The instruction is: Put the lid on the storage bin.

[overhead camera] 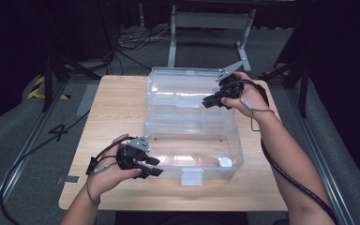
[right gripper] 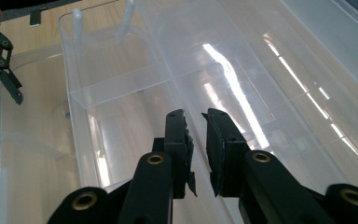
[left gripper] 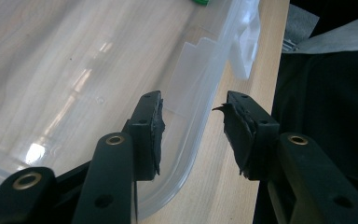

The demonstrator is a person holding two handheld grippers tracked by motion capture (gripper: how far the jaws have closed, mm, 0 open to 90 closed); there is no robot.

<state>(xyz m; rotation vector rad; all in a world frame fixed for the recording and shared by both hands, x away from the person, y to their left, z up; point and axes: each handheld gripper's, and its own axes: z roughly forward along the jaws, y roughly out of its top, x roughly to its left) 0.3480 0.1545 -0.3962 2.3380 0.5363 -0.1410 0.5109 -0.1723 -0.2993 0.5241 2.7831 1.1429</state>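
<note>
Container under inspection: a clear plastic storage box [overhead camera: 192,150] standing open near the middle of the wooden table [overhead camera: 117,103], its hinged lid [overhead camera: 183,91] lying flat behind it and a white latch tab [overhead camera: 191,177] at the front wall. In my judgement the box is light, with thin walls that flex under pressure and a smooth, slippery surface; the rolled rim is the stiffest part and the soundest place to take hold, near a corner rather than mid-wall. The left gripper [left gripper: 193,135] sits at the front left corner, its jaws apart and straddling the rim [left gripper: 193,121], one pad inside the box and one outside, neither yet pressing on the plastic. The right gripper [right gripper: 196,149] is over the lid, jaws drawn close with a raised ridge of the lid [right gripper: 186,112] running between them; whether the pads actually bear on it cannot be told. A small white round object [overhead camera: 225,162] lies inside the box at the front right. No brand, label or legible writing appears on box, lid or table; a dark mark on the floor [overhead camera: 58,132] to the left resembles a numeral four.
</note>
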